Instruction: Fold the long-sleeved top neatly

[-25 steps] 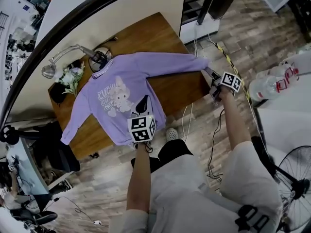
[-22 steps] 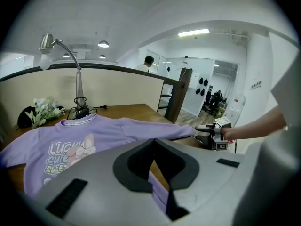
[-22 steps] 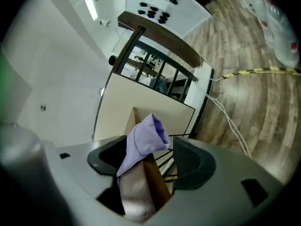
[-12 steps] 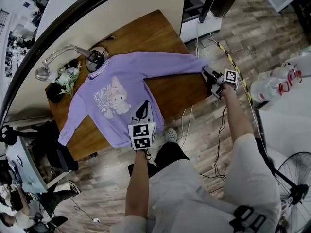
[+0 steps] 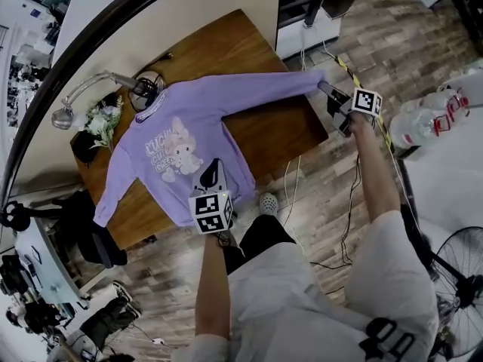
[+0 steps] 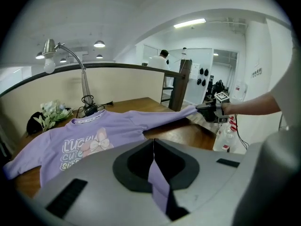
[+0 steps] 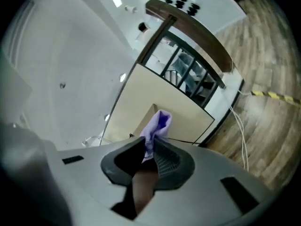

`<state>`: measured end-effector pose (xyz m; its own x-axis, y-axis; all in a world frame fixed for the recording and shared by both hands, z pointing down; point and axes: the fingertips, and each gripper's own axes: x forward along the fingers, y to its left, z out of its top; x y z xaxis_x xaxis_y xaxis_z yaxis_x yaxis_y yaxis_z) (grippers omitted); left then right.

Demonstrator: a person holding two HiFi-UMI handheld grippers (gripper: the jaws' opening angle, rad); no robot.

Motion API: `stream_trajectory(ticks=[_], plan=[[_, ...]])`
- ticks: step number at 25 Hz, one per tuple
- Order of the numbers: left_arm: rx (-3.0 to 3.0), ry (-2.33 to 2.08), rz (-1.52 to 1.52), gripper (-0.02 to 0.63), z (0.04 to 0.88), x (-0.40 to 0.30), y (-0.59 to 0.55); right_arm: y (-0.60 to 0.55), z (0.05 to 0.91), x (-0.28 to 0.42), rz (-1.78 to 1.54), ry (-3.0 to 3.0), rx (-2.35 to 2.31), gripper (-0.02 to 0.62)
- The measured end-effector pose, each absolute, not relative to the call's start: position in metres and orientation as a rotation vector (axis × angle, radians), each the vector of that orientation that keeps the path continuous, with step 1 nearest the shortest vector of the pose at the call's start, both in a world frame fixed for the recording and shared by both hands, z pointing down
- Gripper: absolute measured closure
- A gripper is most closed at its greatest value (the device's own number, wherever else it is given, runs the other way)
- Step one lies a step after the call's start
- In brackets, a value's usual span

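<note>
**Two corners gripped, no fold made yet**

Nearest me, my left claw (image 6: 153, 160) is pressed together on the hem (image 5: 219, 181) of the purple top (image 5: 181, 145). A strip of the cloth shows between its jaws.

The top lies face up on the table (image 5: 279, 134), spread flat. From the hem it runs away from me to the collar, and no part of it is doubled over. The other sleeve (image 5: 113, 191) trails off the top's far side toward the table edge, untouched.

The print (image 6: 82, 149) on the chest is a cartoon figure with a bow beside pale block letters. The first line starts "LUC" and the next "CU"; I cannot read the rest, nor the small lettering round the collar band.

Out past the top's shoulder, my right claw (image 7: 149, 150) is closing on the cuff (image 7: 159, 122). It pinches the cloth and holds that sleeve (image 5: 264, 93) stretched out, raised off the table.

I judge the folding is at its very start. Both sleeves and the body are yet to be brought in.

Beyond the collar stand a lamp (image 5: 83, 96) and some flowers (image 5: 102, 123).
</note>
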<state>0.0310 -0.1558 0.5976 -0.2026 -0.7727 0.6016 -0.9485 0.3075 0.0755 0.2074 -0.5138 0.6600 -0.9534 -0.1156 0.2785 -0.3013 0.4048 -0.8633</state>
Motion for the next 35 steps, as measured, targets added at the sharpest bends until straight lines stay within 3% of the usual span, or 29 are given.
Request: stream_trajectory(ticks=[12,20,35], plan=[[1.536,-2.081,0.354,0.581,0.584,-0.009,-0.121,-0.466,0.504,0.144,0.72,-2.733,0.359,0.535],[1.555,-2.067,0.333,0.581,0.573,-0.064,-0.07,-0.377,0.434,0.055,0.259,-2.725,0.395,0.535],[1.546,-2.131,0.273,0.581,0.556,-0.198,0.011,-0.169,0.456,-0.144,-0.084,-2.627,0.268,0.535]])
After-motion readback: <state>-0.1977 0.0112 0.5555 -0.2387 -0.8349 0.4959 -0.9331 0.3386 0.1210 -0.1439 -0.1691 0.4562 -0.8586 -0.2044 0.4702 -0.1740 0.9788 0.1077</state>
